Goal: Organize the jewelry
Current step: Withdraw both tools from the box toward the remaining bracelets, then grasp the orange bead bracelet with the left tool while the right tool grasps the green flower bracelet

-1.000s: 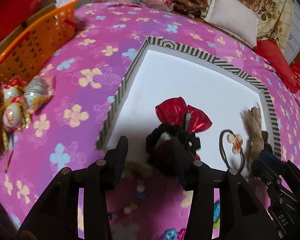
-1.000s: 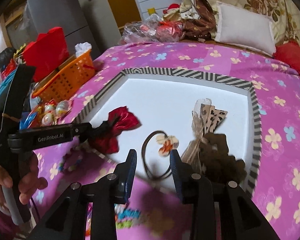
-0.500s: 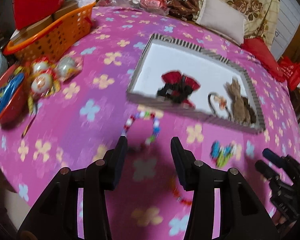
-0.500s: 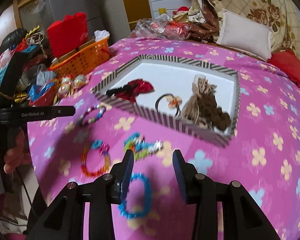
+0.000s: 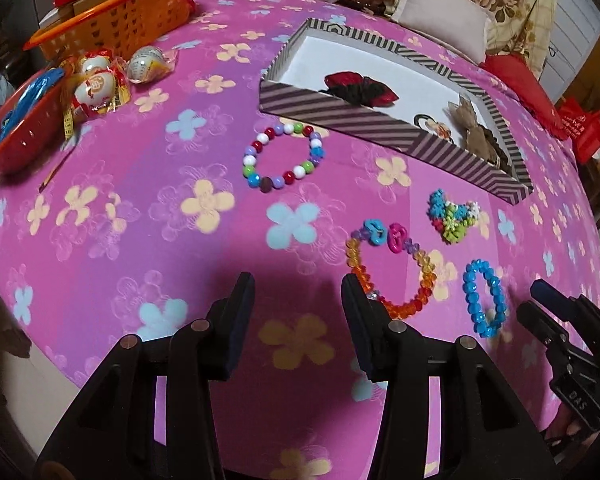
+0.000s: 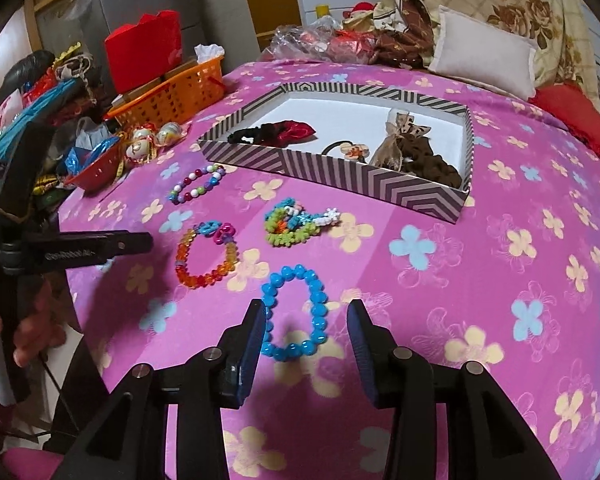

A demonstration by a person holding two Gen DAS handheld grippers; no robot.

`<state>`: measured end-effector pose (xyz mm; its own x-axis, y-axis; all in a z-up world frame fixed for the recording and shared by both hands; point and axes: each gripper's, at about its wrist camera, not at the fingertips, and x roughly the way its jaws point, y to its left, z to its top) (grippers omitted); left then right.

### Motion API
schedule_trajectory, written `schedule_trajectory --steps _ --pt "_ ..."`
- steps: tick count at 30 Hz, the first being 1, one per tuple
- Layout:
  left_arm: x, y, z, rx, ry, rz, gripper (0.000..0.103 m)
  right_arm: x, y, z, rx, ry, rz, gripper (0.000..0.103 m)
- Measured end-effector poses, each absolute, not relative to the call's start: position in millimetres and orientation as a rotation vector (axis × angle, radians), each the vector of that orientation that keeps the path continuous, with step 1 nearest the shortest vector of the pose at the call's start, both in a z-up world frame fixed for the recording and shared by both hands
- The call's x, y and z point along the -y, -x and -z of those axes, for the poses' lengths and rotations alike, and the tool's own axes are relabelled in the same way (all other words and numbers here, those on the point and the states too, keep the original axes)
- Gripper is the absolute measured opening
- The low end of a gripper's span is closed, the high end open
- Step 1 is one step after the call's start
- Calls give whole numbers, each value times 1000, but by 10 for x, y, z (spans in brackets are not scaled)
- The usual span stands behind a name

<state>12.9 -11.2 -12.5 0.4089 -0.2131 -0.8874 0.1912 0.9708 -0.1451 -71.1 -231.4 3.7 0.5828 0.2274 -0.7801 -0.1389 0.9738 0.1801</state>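
Both grippers pulled back from box [image 6: 380, 188], blue bracelet [image 6: 296, 316] seemingly between right fingers [image 6: 254, 340]

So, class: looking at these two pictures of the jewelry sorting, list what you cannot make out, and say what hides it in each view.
- Striped box, left wrist view: its near wall hides part of the red bow and the hair ties.
- Orange bracelet, left wrist view: the left hand-held gripper has a finger covering the near edge.
- Orange basket, right wrist view: contents too small and cluttered to identify.
- Person's hand, right wrist view: cut off by the frame edge.
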Motion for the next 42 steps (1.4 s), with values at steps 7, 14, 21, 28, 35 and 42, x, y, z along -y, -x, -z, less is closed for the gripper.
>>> schedule_trajectory --steps 7,14,21,28,35,42 --pt "325 -217 177 -1108 -71 278 44 2275 725 -68 -911 -117 -232 40" --pt "564 -335 255 -1087 -223 344 44 2316 683 -56 -914 -141 -241 40" --pt "667 -453 323 -1077 -275 352 44 2322 554 0 -928 -152 -246 40" --pt "651 -434 304 -1072 -259 394 44 2356 446 24 -933 -168 -248 48" --pt "674 -499 319 -1074 -260 445 55 2350 352 44 -933 -173 -255 54" --pt "760 -549 339 -1071 -287 527 58 2339 233 66 -936 -161 -261 54"
